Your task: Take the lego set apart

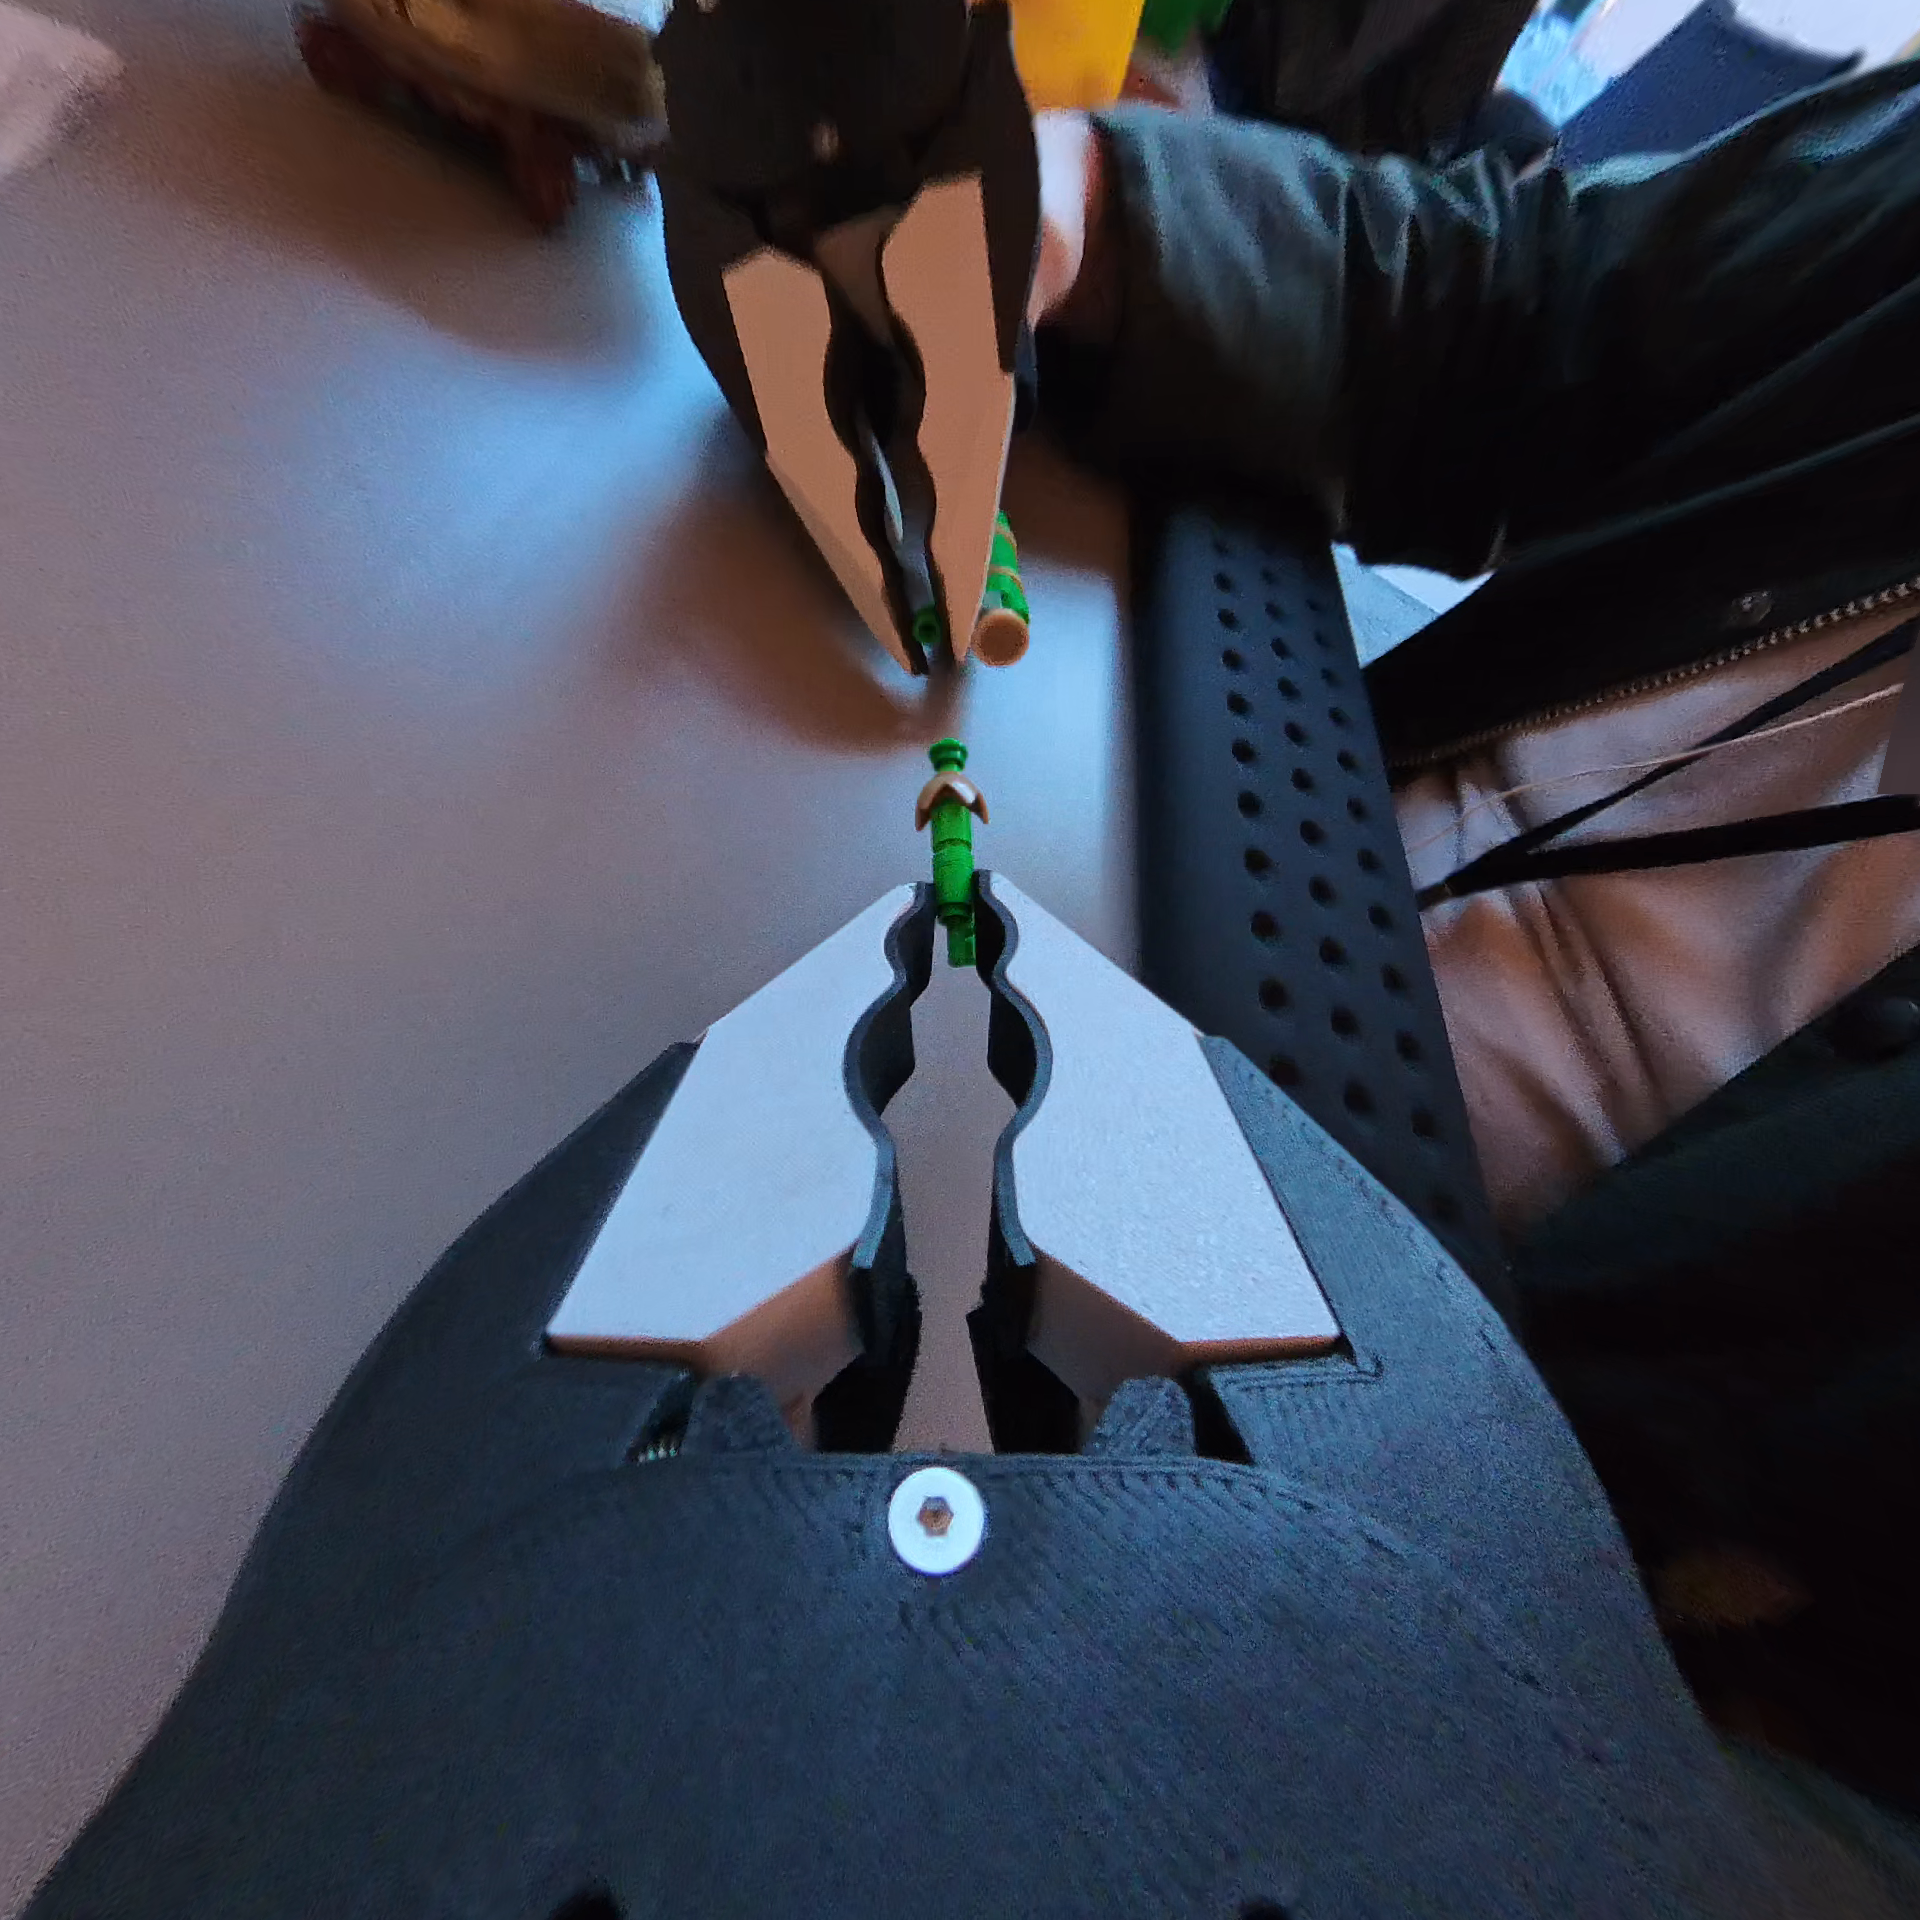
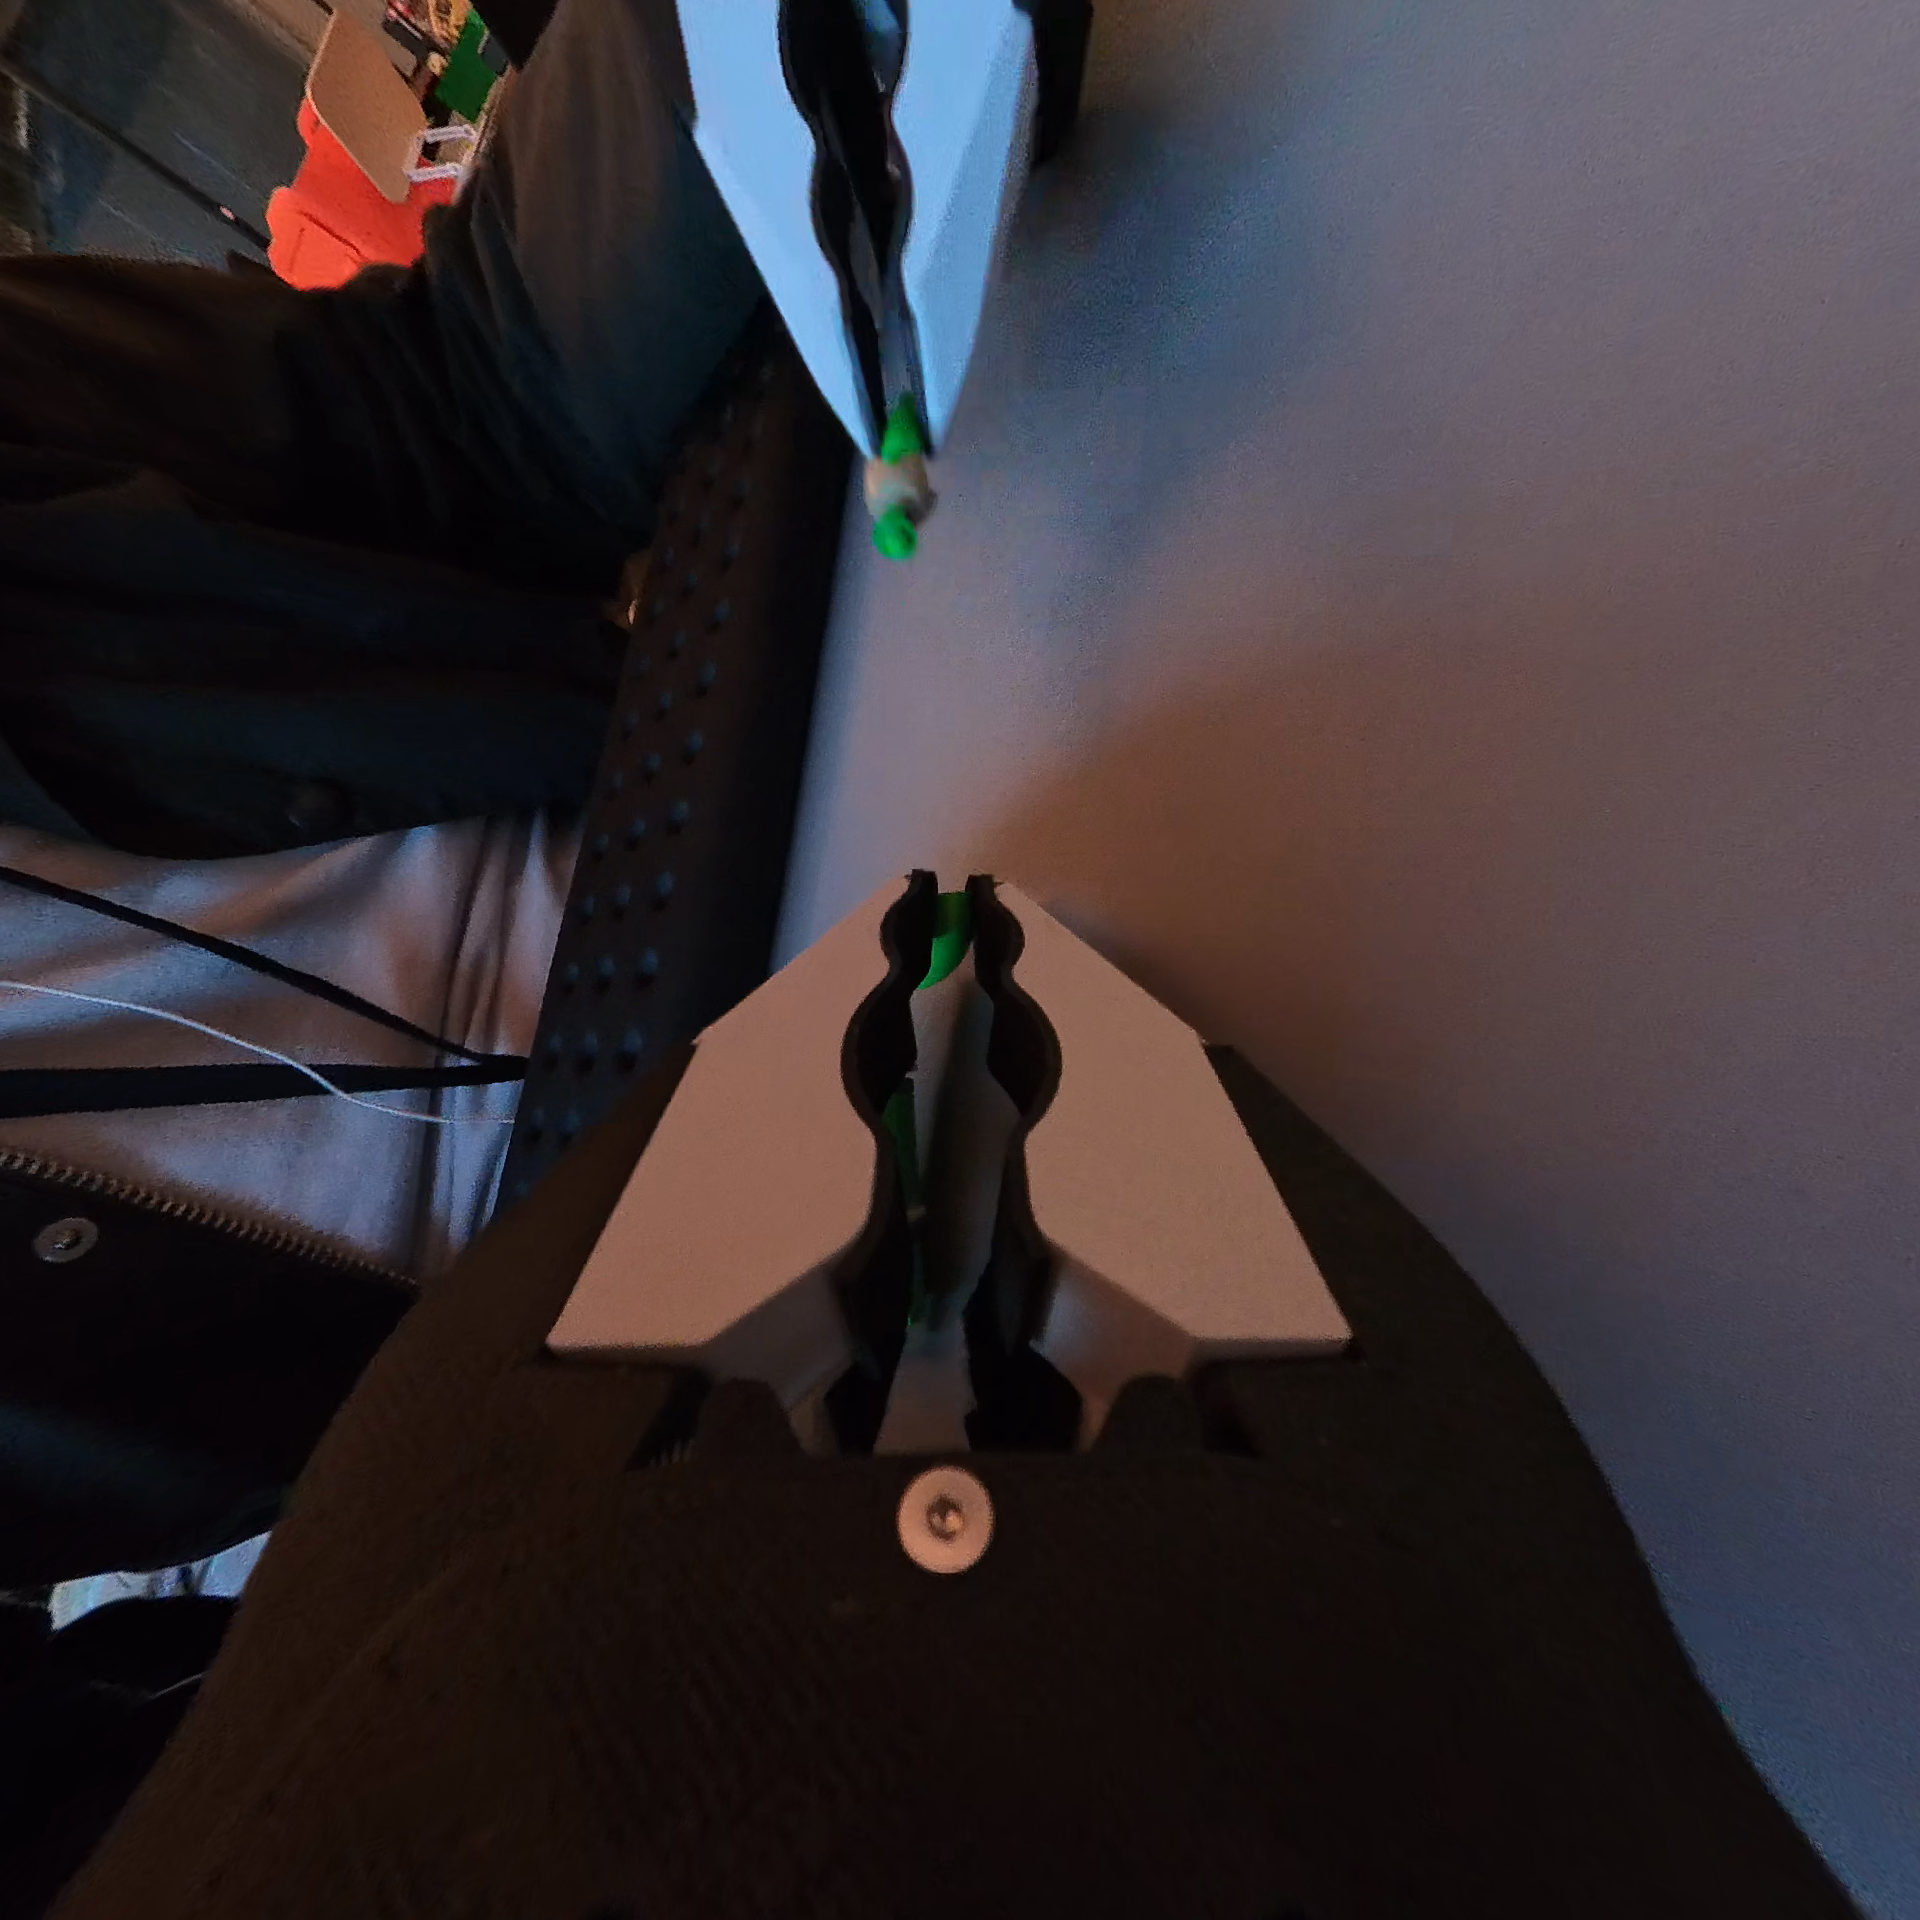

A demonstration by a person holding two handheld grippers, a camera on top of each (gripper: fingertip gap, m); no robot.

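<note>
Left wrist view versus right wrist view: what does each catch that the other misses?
Only the left wrist view shows the tan round piece beside the right gripper, and blurred brown objects far across the table. Only the right wrist view shows an orange object beyond the person. Both show the left gripper pinching a green stem, and the perforated black strip.

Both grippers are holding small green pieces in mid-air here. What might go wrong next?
1. The left gripper pinches the green stem only by its lower end at the fingertips; it may pivot or slip out.
2. The right gripper holds its green piece right at the tip, with a tan round part beside the fingers; either might drop onto the table.
</note>
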